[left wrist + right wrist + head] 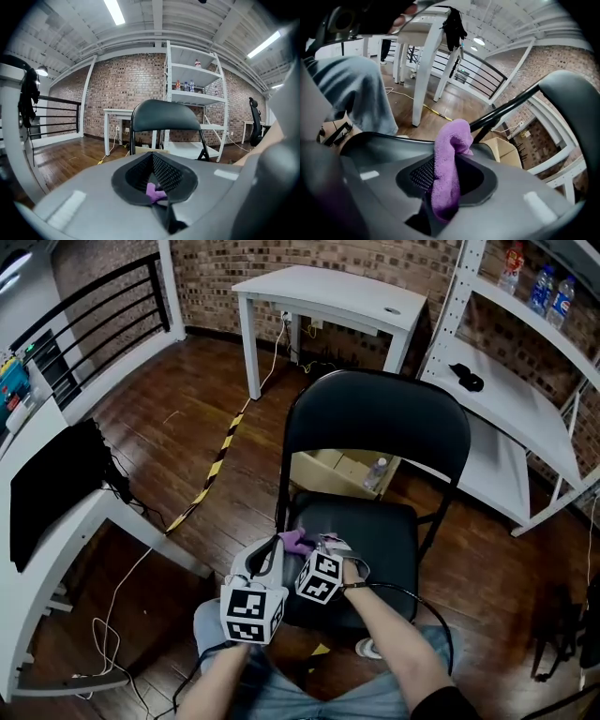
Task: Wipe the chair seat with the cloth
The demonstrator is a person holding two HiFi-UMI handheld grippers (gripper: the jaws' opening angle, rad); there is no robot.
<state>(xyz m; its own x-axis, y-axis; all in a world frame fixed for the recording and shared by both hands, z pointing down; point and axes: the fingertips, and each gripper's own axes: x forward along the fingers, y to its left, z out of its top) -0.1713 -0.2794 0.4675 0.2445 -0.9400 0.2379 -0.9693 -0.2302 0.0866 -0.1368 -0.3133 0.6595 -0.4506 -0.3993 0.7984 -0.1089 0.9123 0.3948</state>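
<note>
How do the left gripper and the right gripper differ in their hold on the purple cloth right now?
The left gripper pinches only a small tuft of the cloth; the right gripper clamps a thick fold standing up past its jaws. The left gripper faces the chair back; the right gripper faces sideways, toward white table legs. Both are shut on the same cloth over the chair seat.

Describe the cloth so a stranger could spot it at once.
Start at the black folding chair in the middle of the wooden floor. At the near left corner of its seat the left tool and right tool meet, both shut on the cloth. It is the only purple thing there, soft and crumpled against black seat and grey tools.
</note>
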